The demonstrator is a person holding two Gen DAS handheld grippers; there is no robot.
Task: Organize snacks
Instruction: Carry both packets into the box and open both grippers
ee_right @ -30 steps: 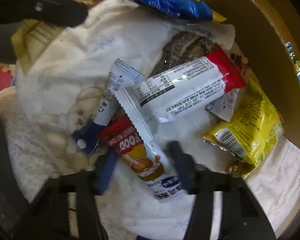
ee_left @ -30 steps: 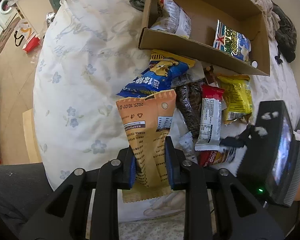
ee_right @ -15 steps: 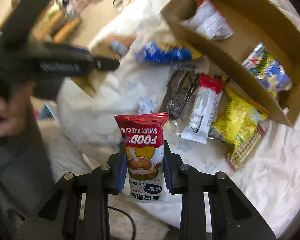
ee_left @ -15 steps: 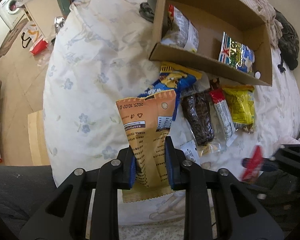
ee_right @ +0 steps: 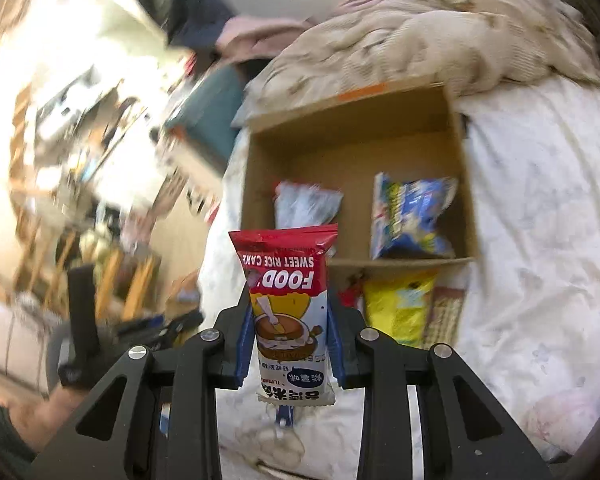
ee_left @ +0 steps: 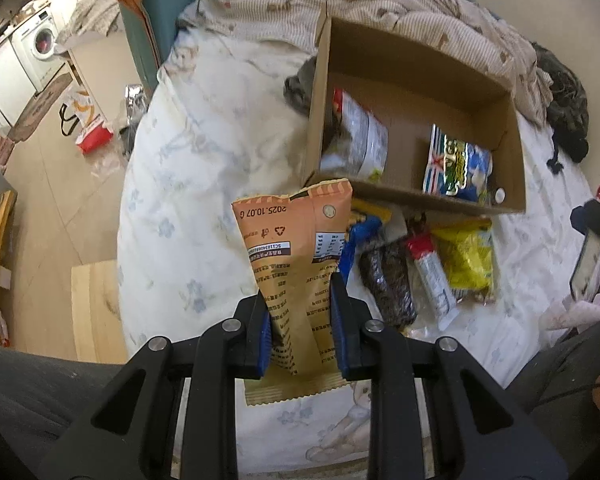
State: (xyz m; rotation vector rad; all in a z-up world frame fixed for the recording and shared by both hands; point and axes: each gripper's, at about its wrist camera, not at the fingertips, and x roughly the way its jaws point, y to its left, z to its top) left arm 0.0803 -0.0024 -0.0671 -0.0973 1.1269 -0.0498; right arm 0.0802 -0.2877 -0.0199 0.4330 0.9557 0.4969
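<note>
left gripper clamps the orange pack, held up over the bed short of the box. right gripper pinches the rice cake, raised in front of the box.

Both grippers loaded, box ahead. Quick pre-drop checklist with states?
1. Left gripper shut on the orange snack packet: ok.
2. Right gripper shut on the red and white rice cake packet: ok.
3. Brown cardboard box open on top and in view of both cameras: ok.
4. Free floor in the box between the white and red bag and the blue and green bag: ok.
5. Either packet already over the box: cannot tell, since both views are oblique.
6. Right wrist view sharp enough for aiming: not ok, it is motion-blurred.
</note>
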